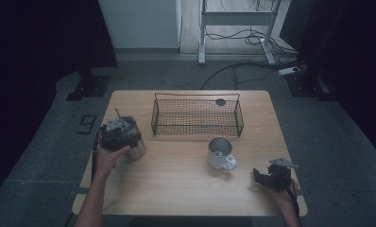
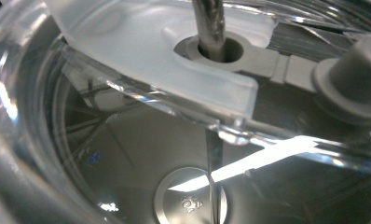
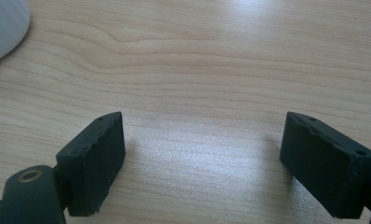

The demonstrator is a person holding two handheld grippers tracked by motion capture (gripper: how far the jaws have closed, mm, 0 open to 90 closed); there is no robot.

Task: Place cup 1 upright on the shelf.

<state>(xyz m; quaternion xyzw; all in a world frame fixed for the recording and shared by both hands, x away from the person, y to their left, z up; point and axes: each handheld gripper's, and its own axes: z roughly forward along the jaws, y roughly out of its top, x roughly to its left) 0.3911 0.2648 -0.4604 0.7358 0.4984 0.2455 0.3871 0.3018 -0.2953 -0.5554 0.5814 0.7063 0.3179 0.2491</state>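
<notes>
**Operator:** What's my left gripper (image 1: 115,135) doing?

**Spotter:** It sits on top of the steel tumbler (image 1: 133,144), at nine o'clock on the table (image 1: 186,189). Its own camera looks straight down through the clear lid (image 2: 151,56), where the metal straw (image 2: 210,23) passes through a grey grommet. You can't see the jaws there, and from the high view I can't tell whether they pinch the lid or only stand around it.

**Operator:** And my right one?

**Spotter:** Your right gripper (image 3: 202,158) lies on the wood at about four o'clock, jaws wide apart with nothing between them. The white mug (image 1: 220,153) stands just beyond it, toward ten o'clock from that hand.

**Operator:** How far along am I?

**Spotter:** Early, I'd say. The tumbler stands upright on the table with its lid seated and the straw in. The wire basket (image 1: 197,116) at twelve o'clock holds neither tumbler nor mug. You've reached the tumbler, but lifting or opening it, and anything with the mug, looks undone.
</notes>
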